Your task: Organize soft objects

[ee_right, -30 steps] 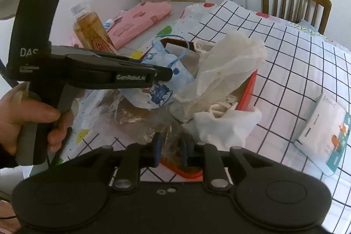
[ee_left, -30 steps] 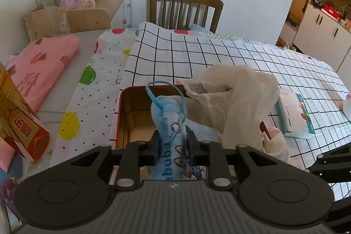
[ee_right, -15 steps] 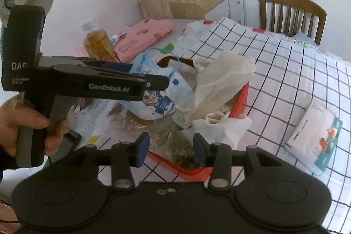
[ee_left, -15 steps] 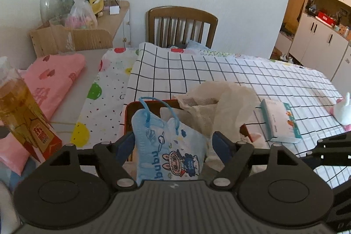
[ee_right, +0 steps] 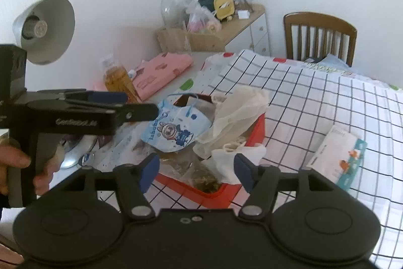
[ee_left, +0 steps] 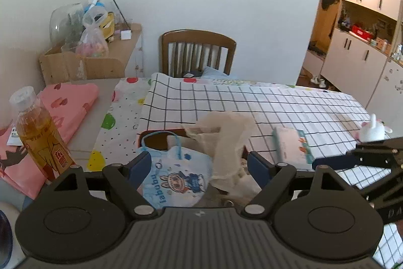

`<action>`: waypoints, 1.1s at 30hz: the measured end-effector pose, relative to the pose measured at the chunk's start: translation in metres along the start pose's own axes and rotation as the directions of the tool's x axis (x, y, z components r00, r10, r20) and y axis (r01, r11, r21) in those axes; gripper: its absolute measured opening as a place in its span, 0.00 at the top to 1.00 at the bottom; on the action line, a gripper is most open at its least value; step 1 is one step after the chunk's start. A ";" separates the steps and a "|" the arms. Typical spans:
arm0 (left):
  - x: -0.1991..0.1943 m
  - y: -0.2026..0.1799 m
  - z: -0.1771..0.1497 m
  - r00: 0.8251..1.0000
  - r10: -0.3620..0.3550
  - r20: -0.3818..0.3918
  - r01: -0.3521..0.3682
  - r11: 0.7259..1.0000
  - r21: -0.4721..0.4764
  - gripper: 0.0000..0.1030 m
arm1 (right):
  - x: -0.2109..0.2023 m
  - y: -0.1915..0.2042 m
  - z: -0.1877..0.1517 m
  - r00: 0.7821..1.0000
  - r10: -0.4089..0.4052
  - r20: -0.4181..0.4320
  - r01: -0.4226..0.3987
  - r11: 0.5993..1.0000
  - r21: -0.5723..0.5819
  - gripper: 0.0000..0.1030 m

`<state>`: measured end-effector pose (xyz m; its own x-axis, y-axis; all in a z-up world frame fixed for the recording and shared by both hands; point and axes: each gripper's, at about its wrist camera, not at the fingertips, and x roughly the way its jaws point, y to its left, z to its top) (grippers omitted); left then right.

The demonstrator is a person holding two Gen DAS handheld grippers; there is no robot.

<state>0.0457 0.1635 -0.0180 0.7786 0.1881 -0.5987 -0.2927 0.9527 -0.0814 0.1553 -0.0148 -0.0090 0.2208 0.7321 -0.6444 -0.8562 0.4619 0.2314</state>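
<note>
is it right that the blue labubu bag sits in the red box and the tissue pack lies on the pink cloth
Not quite. The blue labubu bag does sit in the red box, but the tissue pack lies on the black-and-white checked tablecloth, beside the box. The pink cloth is on the box's other side, past the tea bottle. The right wrist view shows this.

Glossy red plastic box [ee_right: 260, 127], crinkly gauze cloth [ee_right: 239, 110], wooden chair [ee_left: 198, 52].
</note>
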 end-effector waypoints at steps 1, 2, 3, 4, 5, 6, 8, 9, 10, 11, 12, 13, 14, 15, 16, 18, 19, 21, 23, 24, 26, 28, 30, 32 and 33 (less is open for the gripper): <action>-0.004 -0.002 0.000 1.000 -0.002 0.005 0.002 1.000 0.006 0.19 | -0.005 0.000 0.000 1.000 -0.006 0.010 0.006 1.000 -0.003 0.35; -0.008 -0.004 -0.001 1.000 -0.004 0.009 0.004 1.000 0.010 0.19 | -0.010 0.000 -0.001 1.000 -0.011 0.022 0.012 1.000 -0.007 0.34; -0.012 -0.006 -0.001 1.000 -0.007 0.014 0.006 1.000 0.012 0.19 | -0.015 -0.001 -0.001 0.999 -0.015 0.030 0.015 1.000 -0.008 0.32; -0.015 -0.008 -0.001 1.000 -0.008 0.017 0.008 1.000 0.013 0.19 | -0.020 -0.002 -0.002 0.999 -0.018 0.039 0.018 1.000 -0.007 0.31; -0.018 -0.010 -0.001 1.000 -0.011 0.022 0.011 1.000 0.013 0.19 | -0.024 -0.002 -0.002 0.999 -0.022 0.048 0.022 1.000 -0.006 0.30; -0.022 -0.011 -0.002 1.000 -0.012 0.026 0.012 1.000 0.014 0.19 | -0.029 -0.003 -0.003 0.998 -0.026 0.058 0.026 1.000 -0.006 0.28; -0.026 -0.015 -0.003 1.000 -0.004 0.027 0.004 1.000 0.020 0.19 | -0.037 -0.003 -0.004 0.996 -0.036 0.078 0.036 0.999 -0.002 0.25; -0.028 -0.017 -0.003 1.000 -0.002 0.028 0.001 1.000 0.021 0.19 | -0.040 -0.003 -0.005 0.996 -0.037 0.087 0.037 0.999 0.001 0.23; -0.030 -0.018 -0.005 1.000 -0.002 0.029 0.001 1.000 0.023 0.19 | -0.044 -0.003 -0.005 0.995 -0.041 0.096 0.041 0.999 0.002 0.22; -0.031 -0.019 -0.006 1.000 -0.004 0.029 0.003 1.000 0.024 0.19 | -0.048 -0.003 -0.006 0.993 -0.046 0.105 0.046 0.999 0.001 0.21; -0.032 -0.021 -0.007 1.000 -0.006 0.025 0.005 1.000 0.025 0.18 | -0.051 -0.003 -0.007 0.992 -0.050 0.113 0.050 0.999 0.002 0.19; -0.034 -0.022 -0.009 1.000 -0.007 0.022 0.007 1.000 0.026 0.18 | -0.053 -0.004 -0.008 0.991 -0.053 0.120 0.053 0.999 0.006 0.18; -0.035 -0.024 -0.011 1.000 -0.007 0.020 0.006 1.000 0.030 0.17 | -0.056 -0.004 -0.009 0.990 -0.055 0.127 0.054 0.998 0.014 0.18; -0.036 -0.025 -0.012 1.000 -0.005 0.018 0.005 0.999 0.031 0.17 | -0.059 -0.004 -0.010 0.989 -0.059 0.133 0.056 0.998 0.023 0.17; -0.038 -0.027 -0.013 1.000 -0.007 0.016 0.006 1.000 0.030 0.17 | -0.061 -0.005 -0.012 0.988 -0.062 0.139 0.058 0.998 0.031 0.15; -0.040 -0.028 -0.016 1.000 -0.016 0.012 0.016 1.000 0.023 0.17 | -0.066 -0.003 -0.016 0.986 -0.070 0.153 0.065 0.997 0.039 0.12; -0.042 -0.029 -0.016 1.000 -0.017 0.013 0.017 1.000 0.020 0.17 | -0.068 -0.002 -0.019 0.984 -0.077 0.160 0.072 0.997 0.039 0.10; -0.045 -0.031 -0.018 1.000 -0.018 0.017 0.018 1.000 0.014 0.17 | -0.073 0.001 -0.025 0.981 -0.089 0.172 0.082 0.996 0.045 0.05; -0.049 -0.033 -0.020 1.000 -0.021 0.021 0.021 1.000 0.010 0.17 | -0.077 0.003 -0.030 0.979 -0.093 0.179 0.084 0.995 0.058 0.03; -0.050 -0.035 -0.021 1.000 -0.021 0.022 0.021 1.000 0.009 0.17 | -0.077 0.004 -0.032 0.979 -0.097 0.180 0.087 0.994 0.063 0.02; -0.053 -0.038 -0.022 1.000 -0.017 0.024 0.017 1.000 0.008 0.17 | -0.079 0.007 -0.037 0.977 -0.109 0.185 0.097 0.993 0.074 0.00; -0.057 -0.040 -0.024 0.999 -0.011 0.030 0.011 1.000 -0.002 0.16 | -0.082 0.009 -0.040 0.974 -0.123 0.189 0.108 0.990 0.089 0.00; -0.062 -0.041 -0.025 0.999 -0.009 0.041 0.009 1.000 -0.015 0.10 | -0.087 0.009 -0.042 0.972 -0.132 0.194 0.111 0.987 0.113 0.00; -0.066 -0.041 -0.026 0.999 -0.013 0.047 0.014 1.000 -0.028 0.00 | -0.091 0.011 -0.044 0.968 -0.148 0.201 0.122 0.983 0.137 0.00; -0.069 -0.042 -0.027 0.998 -0.014 0.054 0.015 0.999 -0.035 0.00 | -0.094 0.012 -0.045 0.966 -0.156 0.204 0.128 0.981 0.144 0.00</action>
<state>-0.0105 0.1046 0.0049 0.8113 0.1878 -0.5537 -0.3001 0.9465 -0.1187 0.1030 -0.1002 0.0212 0.4423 0.7374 -0.5104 -0.7445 0.6193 0.2495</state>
